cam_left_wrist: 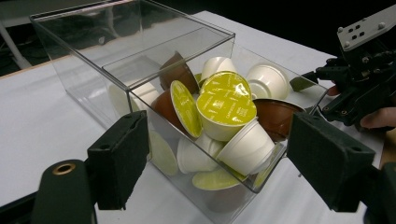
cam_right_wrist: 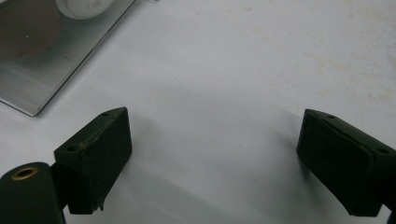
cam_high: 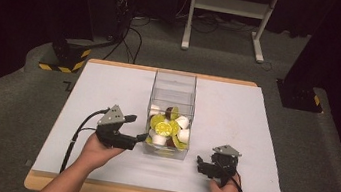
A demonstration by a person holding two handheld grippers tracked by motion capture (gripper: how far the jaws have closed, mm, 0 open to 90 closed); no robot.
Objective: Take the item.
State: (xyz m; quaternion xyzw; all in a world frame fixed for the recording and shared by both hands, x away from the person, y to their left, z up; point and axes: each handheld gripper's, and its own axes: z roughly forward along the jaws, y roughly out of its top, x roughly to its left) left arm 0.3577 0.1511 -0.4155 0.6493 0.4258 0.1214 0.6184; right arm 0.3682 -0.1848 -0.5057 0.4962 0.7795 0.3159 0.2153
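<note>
A clear plastic box stands mid-table, its near half piled with coffee capsules: yellow-lidded, white and brown. My left gripper is open just left of the box's near corner. In the left gripper view its pads straddle that corner of the box, and a yellow-lidded capsule lies on top of the pile. My right gripper rests open on the white mat to the right of the box, nothing between its pads. In the right gripper view, the box's base corner shows at upper left.
The white mat covers a wooden table. Behind the table are a white desk frame, a stand base with yellow-black stripes and another dark base. Each gripper trails a cable toward the near edge.
</note>
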